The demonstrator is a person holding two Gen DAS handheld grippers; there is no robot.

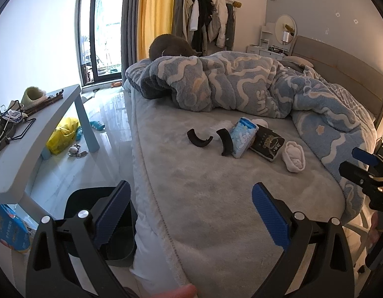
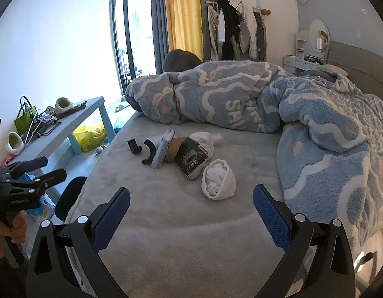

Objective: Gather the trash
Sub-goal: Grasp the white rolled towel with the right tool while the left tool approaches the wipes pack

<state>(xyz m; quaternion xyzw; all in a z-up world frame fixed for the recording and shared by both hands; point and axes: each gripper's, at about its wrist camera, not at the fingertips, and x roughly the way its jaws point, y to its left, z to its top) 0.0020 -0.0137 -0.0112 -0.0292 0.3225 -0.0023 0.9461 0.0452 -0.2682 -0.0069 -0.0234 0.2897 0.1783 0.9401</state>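
A small heap of litter lies mid-bed on the grey blanket [image 1: 216, 211]: two black curved pieces [image 1: 199, 138] [image 2: 134, 146], a blue-white tissue pack [image 1: 242, 139] [image 2: 163, 150], a black packet [image 1: 267, 144] [image 2: 191, 162], a brown roll [image 2: 173, 151] and a white balled-up wad [image 1: 294, 157] [image 2: 218, 182]. My left gripper [image 1: 191, 216] is open and empty over the bed's near edge, well short of the heap. My right gripper [image 2: 191, 217] is open and empty too, with the white wad just beyond its fingers. A black bin [image 1: 102, 238] [image 2: 68, 198] stands on the floor by the bed.
A bunched blue-and-white duvet [image 1: 241, 84] covers the far and right side of the bed. A light blue table [image 1: 37, 134] with clutter stands left, a yellow bag [image 1: 63, 135] under it. Small items are scattered on the glossy floor. A clothes rack [image 1: 206, 17] stands at the back.
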